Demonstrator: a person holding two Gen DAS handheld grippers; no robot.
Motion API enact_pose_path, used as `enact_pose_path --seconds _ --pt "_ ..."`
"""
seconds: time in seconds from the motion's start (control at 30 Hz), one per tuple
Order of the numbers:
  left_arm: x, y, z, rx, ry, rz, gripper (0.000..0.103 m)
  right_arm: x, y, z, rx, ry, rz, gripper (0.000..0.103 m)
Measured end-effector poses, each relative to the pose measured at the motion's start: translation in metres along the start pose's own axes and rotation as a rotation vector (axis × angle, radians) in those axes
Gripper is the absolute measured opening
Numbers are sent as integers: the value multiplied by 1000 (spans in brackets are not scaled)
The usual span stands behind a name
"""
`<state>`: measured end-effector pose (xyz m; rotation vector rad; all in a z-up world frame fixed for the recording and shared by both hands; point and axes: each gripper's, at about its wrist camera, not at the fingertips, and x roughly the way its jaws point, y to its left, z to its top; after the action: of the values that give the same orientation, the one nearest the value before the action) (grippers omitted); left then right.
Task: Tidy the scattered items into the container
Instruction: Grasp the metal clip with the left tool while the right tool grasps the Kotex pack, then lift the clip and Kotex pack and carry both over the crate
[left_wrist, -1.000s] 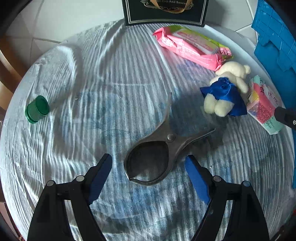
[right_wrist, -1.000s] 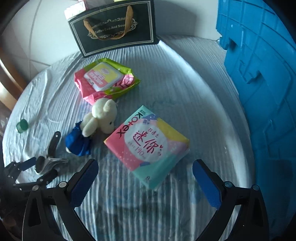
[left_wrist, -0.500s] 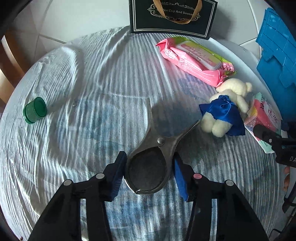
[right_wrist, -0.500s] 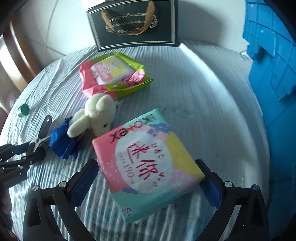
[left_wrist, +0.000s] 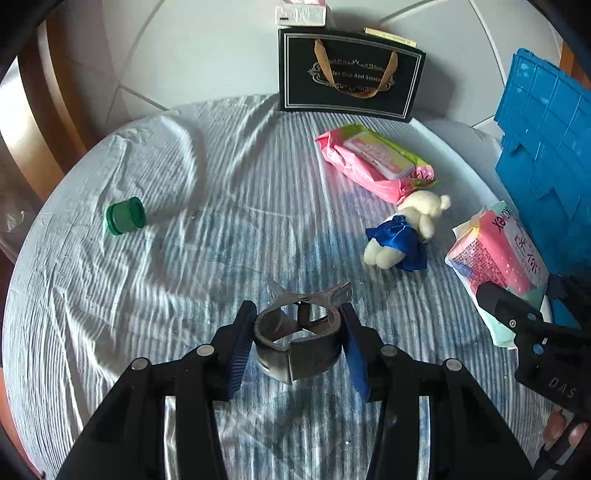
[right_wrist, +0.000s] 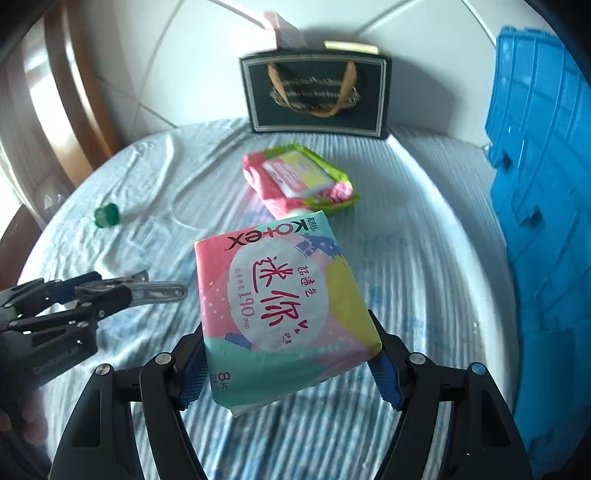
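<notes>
The left gripper (left_wrist: 297, 349) has just been closing, and its blue pads now press on both sides of the large dark metal spring clamp (left_wrist: 297, 341), which is lifted clear of the cloth with its two handles pointing away toward the far side. The right gripper (right_wrist: 286, 363) has also just been closing; its jaws pinch the near end of the flat pink, yellow and teal plastic pack of pads (right_wrist: 282, 306), which tilts up off the table, printed face upward.

Everything else rests on a round table under a rumpled pale blue-and-white striped cloth (left_wrist: 229, 192). A small green plastic bottle cap (left_wrist: 124, 216) lies on its side toward the left edge, well apart from the rest. Toward the far right lies a pink and green soft packet of wipes (left_wrist: 371, 162), and just near of it, touching its end, a small cream plush bear in a shiny blue dress (left_wrist: 400, 238) lies face down. At the far edge a black paper gift bag with tan ribbon handles (left_wrist: 349, 75) stands upright. The blue plastic crate (right_wrist: 546, 192) rises along the right side of the table, close beside the held pack. At the lower right of the left camera's view, fingertips (left_wrist: 565, 430) of the person's hand show behind the right gripper's black frame.
</notes>
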<state>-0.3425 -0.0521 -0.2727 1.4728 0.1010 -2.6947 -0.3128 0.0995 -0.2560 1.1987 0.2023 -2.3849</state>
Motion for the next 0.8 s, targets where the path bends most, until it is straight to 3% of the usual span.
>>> enact_pose_path --seconds 0.27,0.43,0.63,0.8 --pt "-92 4 -8 -18 -132 32 45 -77 30 2 -39 -102 11 74" --pt "-152 -1 -9 9 -228 11 45 -130 52 2 -39 -182 -20 74" --pt "-222 -12 -13 56 -344 -43 45 -208 62 -5 -21 -284 -85 74" --pt "-272 -43 -13 106 -431 -116 45 -274 43 -15 16 -368 -159 74"
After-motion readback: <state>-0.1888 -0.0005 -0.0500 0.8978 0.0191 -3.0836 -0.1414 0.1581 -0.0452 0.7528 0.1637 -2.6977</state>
